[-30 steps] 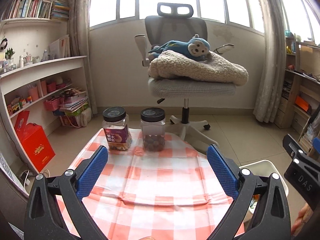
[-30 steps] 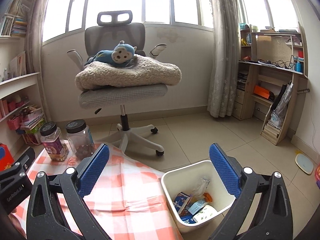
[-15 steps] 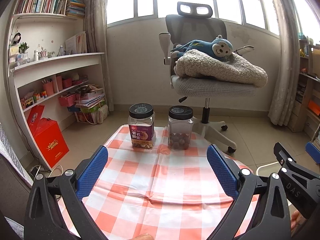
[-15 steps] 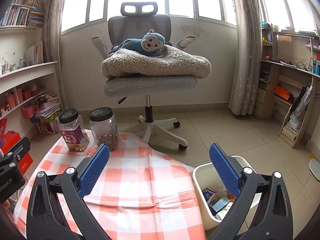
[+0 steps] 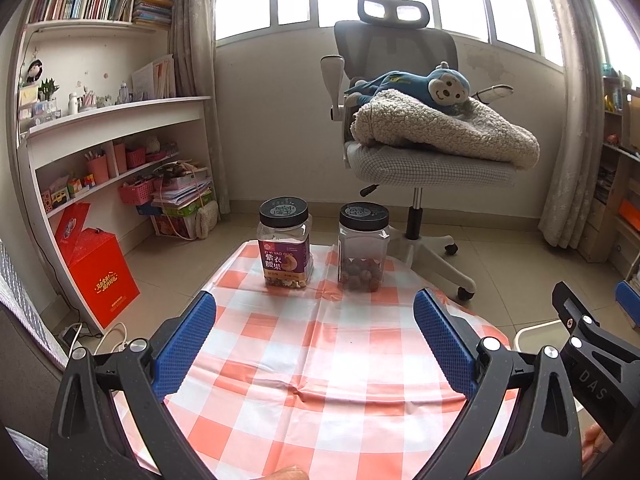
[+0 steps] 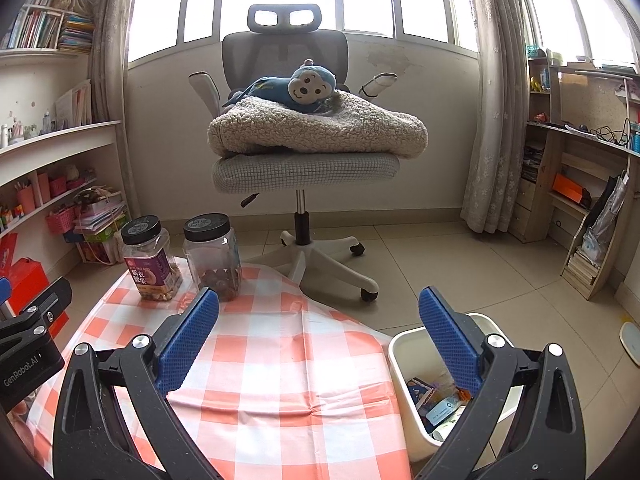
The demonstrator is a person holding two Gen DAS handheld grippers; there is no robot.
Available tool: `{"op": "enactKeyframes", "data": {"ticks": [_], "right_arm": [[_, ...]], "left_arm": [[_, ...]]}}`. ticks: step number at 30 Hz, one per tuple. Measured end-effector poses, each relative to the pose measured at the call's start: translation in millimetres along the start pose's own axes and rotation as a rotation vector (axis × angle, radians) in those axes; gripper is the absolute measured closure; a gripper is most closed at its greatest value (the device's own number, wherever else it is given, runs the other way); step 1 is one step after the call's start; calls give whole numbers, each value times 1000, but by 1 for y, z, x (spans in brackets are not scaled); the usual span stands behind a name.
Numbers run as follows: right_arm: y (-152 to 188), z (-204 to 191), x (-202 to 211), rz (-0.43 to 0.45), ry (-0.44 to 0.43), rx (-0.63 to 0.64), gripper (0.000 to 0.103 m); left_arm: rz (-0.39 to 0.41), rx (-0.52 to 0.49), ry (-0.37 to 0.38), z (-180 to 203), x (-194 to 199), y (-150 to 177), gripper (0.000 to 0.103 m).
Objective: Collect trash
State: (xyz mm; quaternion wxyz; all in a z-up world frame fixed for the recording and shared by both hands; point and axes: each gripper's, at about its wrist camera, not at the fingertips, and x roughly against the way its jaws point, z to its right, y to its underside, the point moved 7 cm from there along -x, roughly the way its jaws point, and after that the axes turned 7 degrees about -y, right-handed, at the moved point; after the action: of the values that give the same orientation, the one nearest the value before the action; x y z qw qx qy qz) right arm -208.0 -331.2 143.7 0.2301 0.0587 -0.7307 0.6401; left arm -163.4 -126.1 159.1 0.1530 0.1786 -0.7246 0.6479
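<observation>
Both grippers held low over the surface [image 5: 320, 360], checked cloth on top. Left gripper [image 5: 315, 344]: jaws spread wide, nothing between them. Right gripper [image 6: 319, 340]: jaws equally wide, empty.

White bin [image 6: 404, 356] on the floor just beside the right edge of the surface, seen in the right wrist view; wrappers and packets [image 6: 420, 390] already inside. No loose trash visible on the cloth in either view. Judged: collection near done or done, unless scraps lie below the frame edge. Cannot tell.

Two jars standing at the far end, side by side, near but apart: labelled jar [image 5: 285, 248] with nuts, clear jar [image 5: 363, 249] partly filled with brown round pieces. Both capped, upright.

Risks from here:
- Jars mistaken for trash; grabbing either would bin food.
- Cloth creased and loose, overhanging the edge; a dragged jaw could pull it and topple the jars.
- Bin sits low and close; a careless sweep of the right gripper could knock it over and spill the contents.
- Grippers close together near the middle; collision possible if both reach at once.
</observation>
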Motion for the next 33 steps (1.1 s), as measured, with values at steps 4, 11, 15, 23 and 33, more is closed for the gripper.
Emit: {"op": "enactKeyframes", "data": {"ticks": [4,11,15,23,33], "right_arm": [[1,3,1,0,2,6,7],[3,7,1,-5,5,5,7],[4,8,0,-10,5,6,7],[6,10,-1,-15,9,11,7],[8,17,-2,-26,17,8,7]], "left_arm": [[-2,-1,2,1,0,0,7],[-4,-3,7,5,0,-1,7],[-6,-3,11,8,0,-1,7],[-6,-6,27,13,-1,0,7],[1,-24,76,28,-1,1,7]]}}
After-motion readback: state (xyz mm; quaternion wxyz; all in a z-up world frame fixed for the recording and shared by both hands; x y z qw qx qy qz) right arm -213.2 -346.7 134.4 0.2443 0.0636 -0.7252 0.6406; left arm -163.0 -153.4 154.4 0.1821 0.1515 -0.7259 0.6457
